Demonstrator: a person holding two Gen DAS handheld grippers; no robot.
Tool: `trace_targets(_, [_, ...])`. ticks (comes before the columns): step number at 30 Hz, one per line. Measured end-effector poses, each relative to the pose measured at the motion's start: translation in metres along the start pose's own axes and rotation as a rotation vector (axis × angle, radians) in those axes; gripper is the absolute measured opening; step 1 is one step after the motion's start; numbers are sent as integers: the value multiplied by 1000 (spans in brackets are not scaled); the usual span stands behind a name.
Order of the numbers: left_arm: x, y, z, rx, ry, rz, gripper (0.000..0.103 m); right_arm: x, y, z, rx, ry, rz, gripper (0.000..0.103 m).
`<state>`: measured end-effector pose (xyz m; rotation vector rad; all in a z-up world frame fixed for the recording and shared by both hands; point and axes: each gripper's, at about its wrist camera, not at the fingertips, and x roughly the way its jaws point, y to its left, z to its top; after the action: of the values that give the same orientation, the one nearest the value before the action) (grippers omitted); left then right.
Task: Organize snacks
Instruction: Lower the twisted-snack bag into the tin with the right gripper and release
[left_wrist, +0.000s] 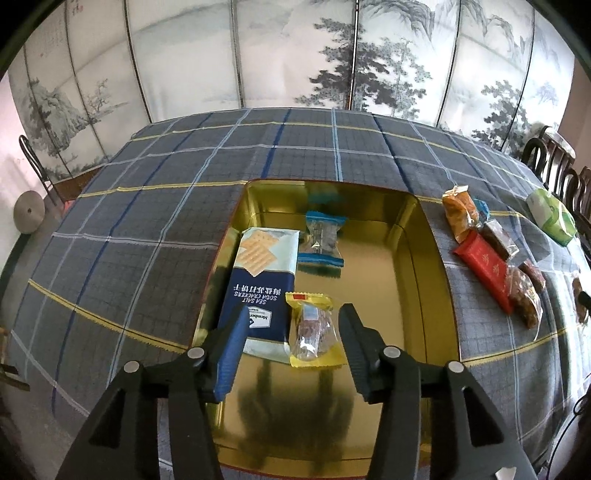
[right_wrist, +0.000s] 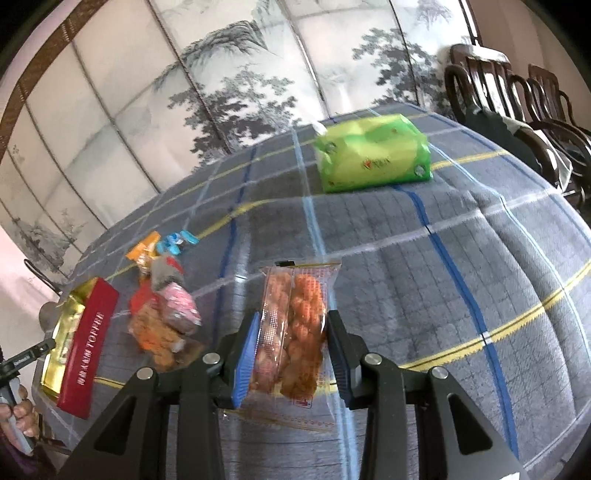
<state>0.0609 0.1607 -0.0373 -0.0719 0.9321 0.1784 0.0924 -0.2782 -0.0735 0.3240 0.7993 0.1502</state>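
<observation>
Left wrist view: left gripper (left_wrist: 293, 334) hangs over the gold tin (left_wrist: 436, 295) on the checked desk (left_wrist: 147, 221). Its fingers (left_wrist: 232, 347) stand apart, gripping nothing. The yellow snack (left_wrist: 314, 332) lies between them on the tin floor, clear of both pads. Cracker pack (left_wrist: 260, 284) lies just left of it, touching; blue snack (left_wrist: 321, 240) sits farther in. A pile of snacks (left_wrist: 487, 258) lies on the cloth right of the tin, a green pack (left_wrist: 552, 216) beyond it.

Right wrist view: right gripper (right_wrist: 290, 347) has its fingers (right_wrist: 245, 358) clamped narrowly on a clear bag of orange snacks (right_wrist: 295, 317), over the desk (right_wrist: 443, 277). Red toffee box (right_wrist: 90, 339) and loose snacks (right_wrist: 166, 314) lie to the left, the green pack (right_wrist: 373, 155) far back. A hand (right_wrist: 20, 417) shows at the left edge.
</observation>
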Motion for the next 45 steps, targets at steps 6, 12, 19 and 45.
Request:
trace_targets(6, [-5, -1, -4, 6, -6, -1, 50, -11, 30, 10, -35, -19, 69, 37])
trace_targets(12, [-9, 1, -6, 0, -13, 2, 53, -12, 90, 13, -101, -3, 206, 37])
trace_targets(19, [-17, 12, -12, -10, -4, 7, 54, 7, 186, 8, -217, 60, 387, 37])
trace_targets(45, [-23, 37, -16, -1, -19, -5, 68, 133, 355, -41, -543, 321, 378, 37])
